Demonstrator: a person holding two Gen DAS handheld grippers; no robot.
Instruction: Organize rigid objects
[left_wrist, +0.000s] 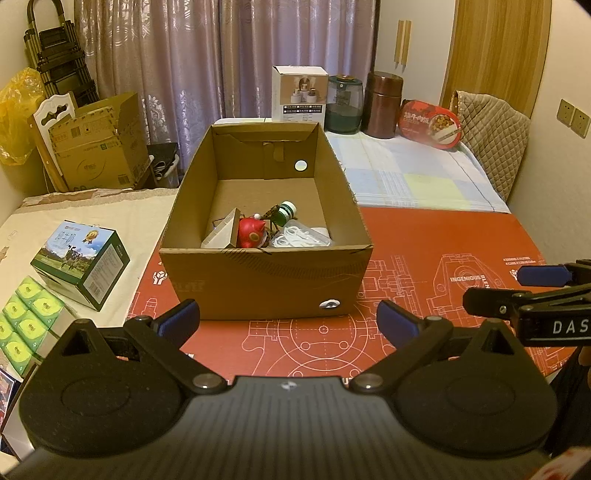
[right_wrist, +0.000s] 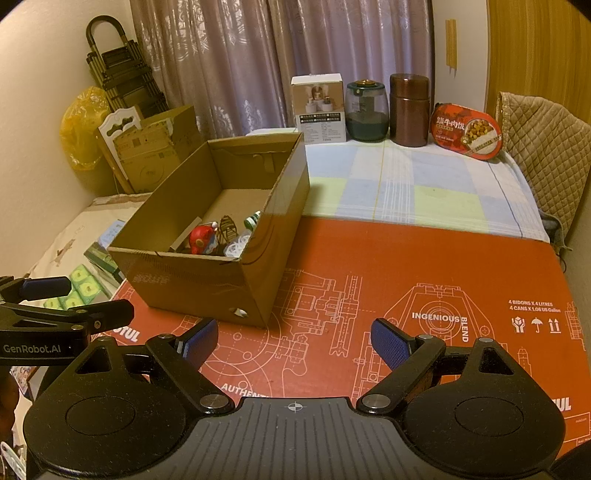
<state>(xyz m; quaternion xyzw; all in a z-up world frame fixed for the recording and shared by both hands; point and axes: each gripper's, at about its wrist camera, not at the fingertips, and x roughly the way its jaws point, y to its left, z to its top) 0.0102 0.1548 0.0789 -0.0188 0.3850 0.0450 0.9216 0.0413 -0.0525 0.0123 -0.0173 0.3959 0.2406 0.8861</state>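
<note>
Cardboard box (left_wrist: 258, 280) holds red figurine (left_wrist: 250, 232), green-capped bottle (left_wrist: 286, 211), possibly white rings (left_wrist: 295, 236)

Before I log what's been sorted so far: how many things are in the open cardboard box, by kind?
Inside the cardboard box, near its front wall:
Red figurine: 1
Green-capped bottle: 1
Brown wire-like ornament: 1
Clear bag of white rings: 1
Pale folded card piece: 1
Total: 5

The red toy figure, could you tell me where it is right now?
The red toy figure lies inside the cardboard box near its front wall, between a pale wedge-shaped piece and a green-capped bottle.
</note>
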